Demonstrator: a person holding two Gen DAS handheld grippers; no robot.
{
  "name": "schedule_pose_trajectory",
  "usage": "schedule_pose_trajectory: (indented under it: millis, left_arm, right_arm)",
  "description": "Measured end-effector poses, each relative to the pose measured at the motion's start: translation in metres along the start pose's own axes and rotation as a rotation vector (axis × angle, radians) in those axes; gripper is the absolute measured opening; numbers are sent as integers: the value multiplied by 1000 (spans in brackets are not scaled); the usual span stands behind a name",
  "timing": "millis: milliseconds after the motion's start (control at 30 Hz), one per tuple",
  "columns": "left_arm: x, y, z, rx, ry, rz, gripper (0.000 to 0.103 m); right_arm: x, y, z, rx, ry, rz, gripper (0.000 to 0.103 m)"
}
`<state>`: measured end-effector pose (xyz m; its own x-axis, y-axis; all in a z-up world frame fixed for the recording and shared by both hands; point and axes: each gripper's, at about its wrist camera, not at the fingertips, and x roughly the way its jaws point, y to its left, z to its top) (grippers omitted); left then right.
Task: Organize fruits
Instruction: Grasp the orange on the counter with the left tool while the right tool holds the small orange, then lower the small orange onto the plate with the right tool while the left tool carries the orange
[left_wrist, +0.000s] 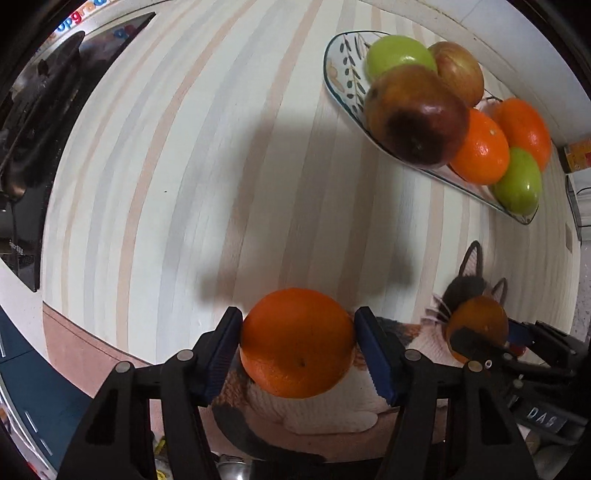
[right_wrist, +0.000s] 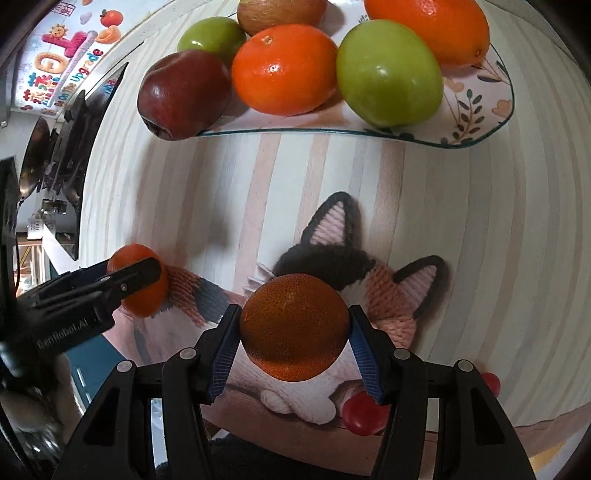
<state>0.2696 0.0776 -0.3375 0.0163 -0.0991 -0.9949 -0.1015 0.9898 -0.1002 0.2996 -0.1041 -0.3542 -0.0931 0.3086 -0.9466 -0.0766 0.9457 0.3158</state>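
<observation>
Currently both grippers are clamping fruit: left gripper (left_wrist: 298, 341) is pinching an orange (left_wrist: 297, 341) between its blue pads, right gripper (right_wrist: 293, 328) is holding a darker orange (right_wrist: 293, 326) the same way. Both are hanging over the cat-print mat (right_wrist: 388, 295), just beside each other. Plate (left_wrist: 334, 79) is sitting upper right in the left view, top of frame in the right view, so the right hand looks nearer. Plate's already crowded with apples and oranges; its near rim (right_wrist: 295, 131) is the edge to clear, striped tabletop (left_wrist: 184, 184) between is open.
</observation>
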Motion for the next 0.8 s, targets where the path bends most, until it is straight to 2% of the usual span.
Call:
schedule_pose_trajectory:
  millis: [133,333,400,467,533,667,800]
  left_arm:
    - [2,8,-4,-44,-2,-17,60]
    - [4,12,-6,-32,-9,-9,60]
    - [1,14,-5,-34,-5,-9,60]
    - [-5,7,1,-33,-5,-17,60]
    - [-15,2,7,-28,-15,-20,60]
    - [-48,5,18,-35,-53,-68,60]
    - [-92,4,54,-25,-128,-102,60]
  right_arm:
    - [-4,-10,4,31,-2,25,65]
    - [-12,-18,-1,28,1,28,66]
    - [-7,-11,-3,15,-3,21,60]
    - [-6,-6,-3,-1,-17,17,60]
    - [-10,-2,-5,-10,-37,11,60]
    - [-32,-2,-1,3,-79,53,60]
    - [-77,-3,20,23,-171,106,60]
